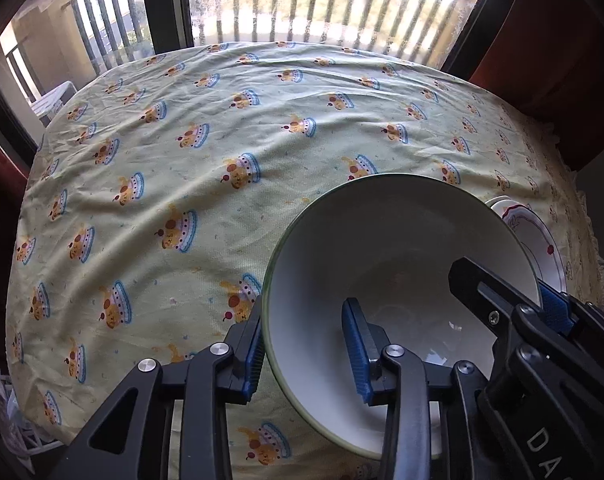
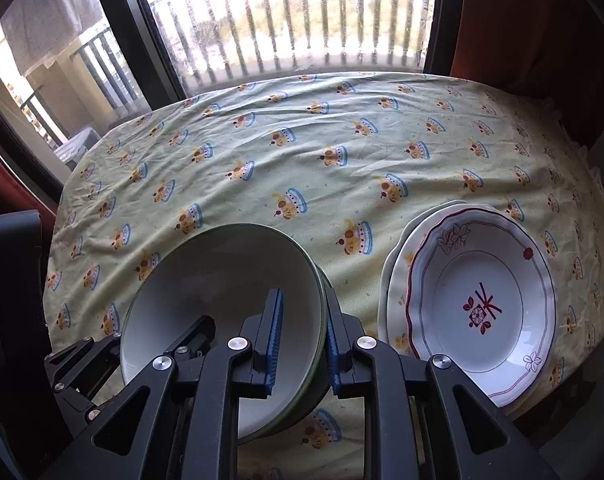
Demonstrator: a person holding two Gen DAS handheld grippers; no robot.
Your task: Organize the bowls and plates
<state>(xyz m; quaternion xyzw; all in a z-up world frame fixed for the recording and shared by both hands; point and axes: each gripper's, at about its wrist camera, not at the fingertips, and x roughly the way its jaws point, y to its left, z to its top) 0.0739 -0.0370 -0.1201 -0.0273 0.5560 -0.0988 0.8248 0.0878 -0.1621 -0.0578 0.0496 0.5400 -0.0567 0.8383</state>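
Yellow-green cloth printed with cartoon cakes covers the table, which stands before a barred window.

Nearest the cameras, the left gripper straddles the left wall of the white bowl. One blue pad sits against the outside while the other stands clear inside, so the jaws are parted and not pinching. The right gripper straddles the opposite wall the same way, with visible slack at both pads. In the right wrist view a second green rim shows just under the bowl, so it seems nested on another.

Just beside it to the right lies the flowered plate, stacked on a paler plate.

With both grips slack, lifting either pad carelessly could snag the rim, tipping the bowl or nudging it against the plates.
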